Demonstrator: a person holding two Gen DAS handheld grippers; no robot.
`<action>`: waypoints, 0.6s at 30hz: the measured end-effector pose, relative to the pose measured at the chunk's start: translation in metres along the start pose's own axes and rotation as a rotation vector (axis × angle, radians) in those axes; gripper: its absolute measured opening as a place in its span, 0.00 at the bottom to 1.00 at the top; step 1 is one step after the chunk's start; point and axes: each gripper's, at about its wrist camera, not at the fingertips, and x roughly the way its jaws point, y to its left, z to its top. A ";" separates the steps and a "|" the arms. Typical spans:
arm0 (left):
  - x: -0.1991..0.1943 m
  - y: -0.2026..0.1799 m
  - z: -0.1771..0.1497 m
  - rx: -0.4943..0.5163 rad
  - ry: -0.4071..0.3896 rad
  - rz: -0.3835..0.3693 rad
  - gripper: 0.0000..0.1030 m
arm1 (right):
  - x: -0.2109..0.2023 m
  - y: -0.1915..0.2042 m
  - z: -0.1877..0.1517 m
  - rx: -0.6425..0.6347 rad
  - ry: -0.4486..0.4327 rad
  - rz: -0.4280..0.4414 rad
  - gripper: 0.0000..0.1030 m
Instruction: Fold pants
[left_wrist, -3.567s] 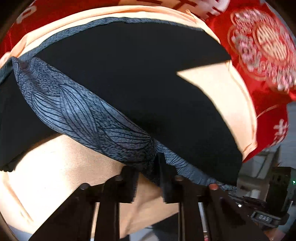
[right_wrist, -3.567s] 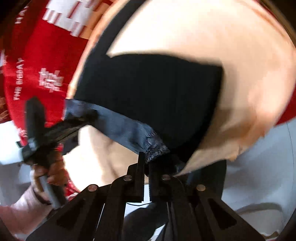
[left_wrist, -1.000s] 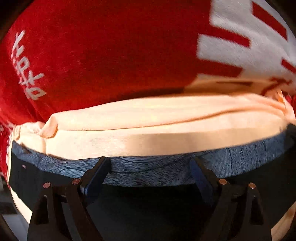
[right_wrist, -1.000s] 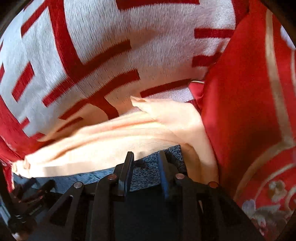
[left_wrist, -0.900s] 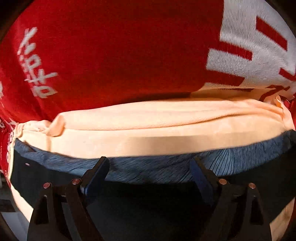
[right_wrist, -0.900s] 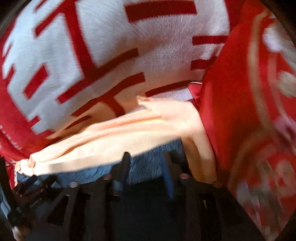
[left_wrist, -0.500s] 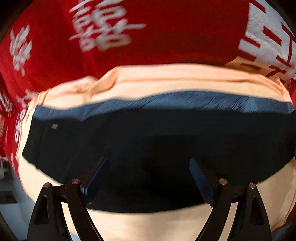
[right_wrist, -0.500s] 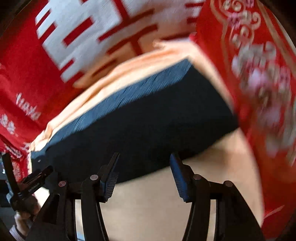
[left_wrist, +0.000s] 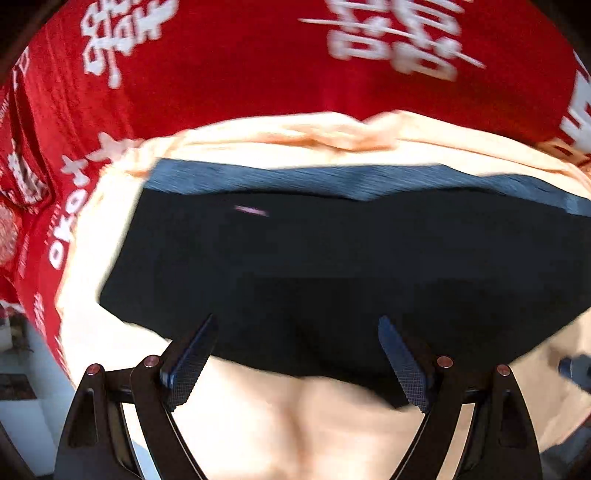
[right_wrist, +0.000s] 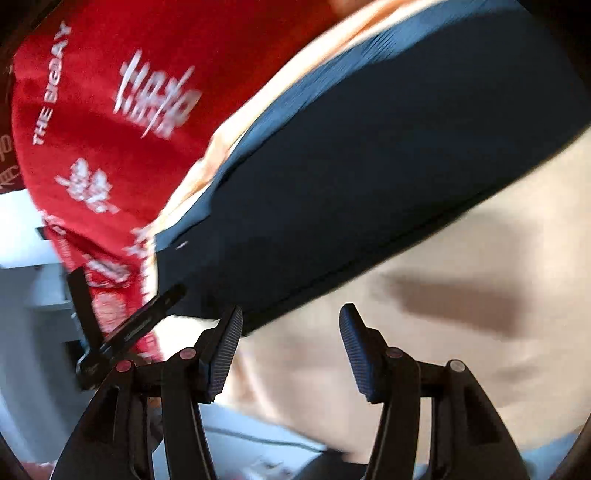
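We held our left gripper (left_wrist: 297, 354) and right gripper (right_wrist: 290, 341) spread wide, empty, angled down over the folded pants (left_wrist: 332, 266).

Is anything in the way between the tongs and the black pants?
Nothing visible is. Both the left tongs and right tongs are open just above the near edge of the folded pants, which lie on the peach sheet. Only open space shows between them.
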 end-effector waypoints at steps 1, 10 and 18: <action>0.005 0.012 0.002 0.010 -0.015 0.031 0.87 | 0.009 0.004 -0.008 0.005 0.021 0.020 0.57; 0.063 0.093 0.009 -0.064 -0.015 0.043 0.87 | 0.073 0.029 -0.016 0.019 0.036 0.082 0.54; 0.071 0.107 0.005 -0.057 -0.017 -0.020 0.95 | 0.080 0.045 -0.004 0.042 0.028 0.049 0.09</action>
